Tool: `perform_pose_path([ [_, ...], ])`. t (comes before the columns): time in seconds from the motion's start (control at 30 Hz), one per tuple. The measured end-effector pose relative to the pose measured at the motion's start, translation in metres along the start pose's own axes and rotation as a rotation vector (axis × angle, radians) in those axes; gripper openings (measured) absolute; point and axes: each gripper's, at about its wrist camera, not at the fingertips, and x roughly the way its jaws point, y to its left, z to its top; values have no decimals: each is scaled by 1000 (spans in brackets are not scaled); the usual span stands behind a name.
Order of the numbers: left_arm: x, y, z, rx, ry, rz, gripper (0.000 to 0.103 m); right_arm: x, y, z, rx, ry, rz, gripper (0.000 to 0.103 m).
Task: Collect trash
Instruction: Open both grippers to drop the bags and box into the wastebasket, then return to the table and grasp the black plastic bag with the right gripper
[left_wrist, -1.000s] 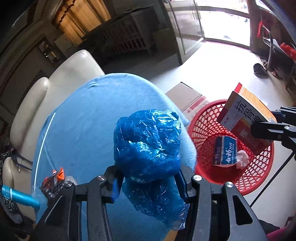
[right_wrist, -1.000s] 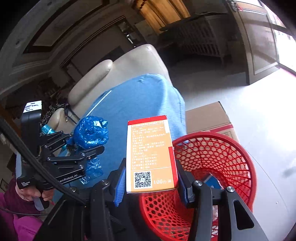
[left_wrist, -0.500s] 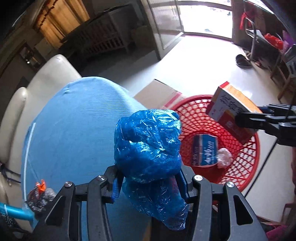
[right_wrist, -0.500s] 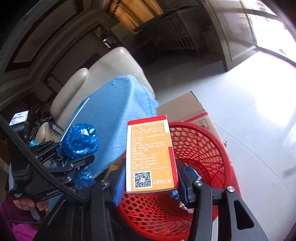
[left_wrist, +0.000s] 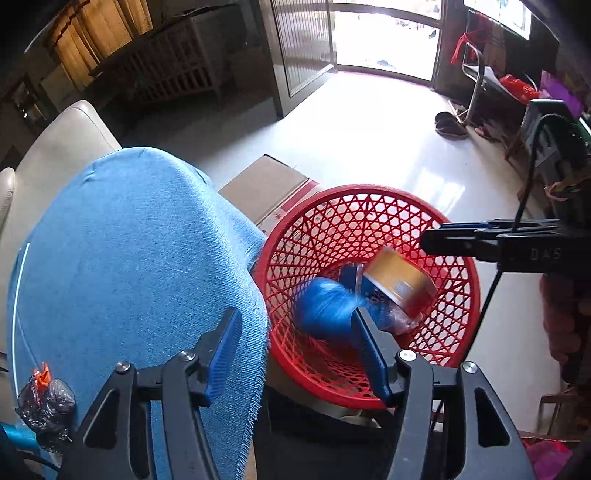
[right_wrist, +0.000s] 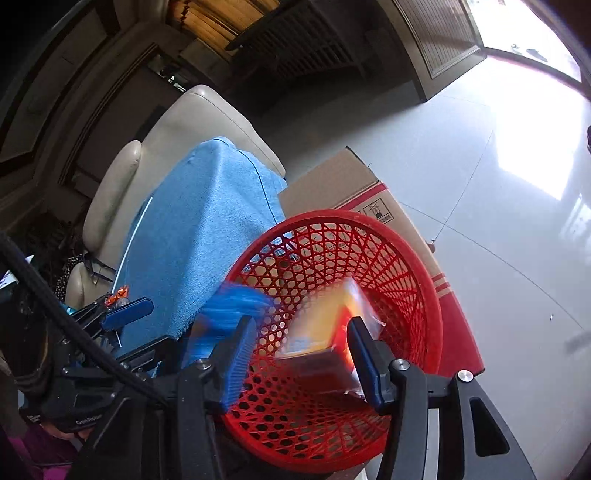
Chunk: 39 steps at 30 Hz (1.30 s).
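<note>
**Both pieces dropping into the red basket; one wad left on the cloth**

The left gripper, at the bottom centre of its own view, stands released: its jaws have just been opening and nothing sits between the blue pads. Just beyond its right pad, motion-blurred, the crumpled blue plastic bag is falling inside the round red plastic mesh basket, free of any grip. The right gripper, at the bottom centre of the right wrist view, has also just been opening; the orange-and-red cardboard box shows blurred between and beyond its pads, and they no longer press on it. In the left view the same box lies tilted low in the basket, right of the bag, beside a blue-and-white carton and a clear wrapper already there.

Outward from the basket, a brown cardboard carton stands behind it on the pale tiled floor, and a blue cloth draped over a cream seat fills the left of both frames.

Judged from this, two items are as good as binned. A small black plastic wad with an orange scrap lies at the lower left edge on the cloth, uncollected.
</note>
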Motion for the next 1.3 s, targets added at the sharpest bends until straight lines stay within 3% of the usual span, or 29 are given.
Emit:
perform_pose_path([
  [0.23, -3, 12, -6, -33, -6, 14, 63, 2, 8, 1, -13, -4, -3, 57],
  [0.5, -18, 39, -20, -100, -29, 136, 63, 6, 26, 4, -46, -3, 11, 57],
  [0.7, -36, 65, -37, -153, -61, 221, 63, 8, 53, 5, -99, -1, 23, 57],
  [1.3, -84, 133, -111, -353, -88, 364, 63, 31, 151, -5, -301, 52, 74, 57],
])
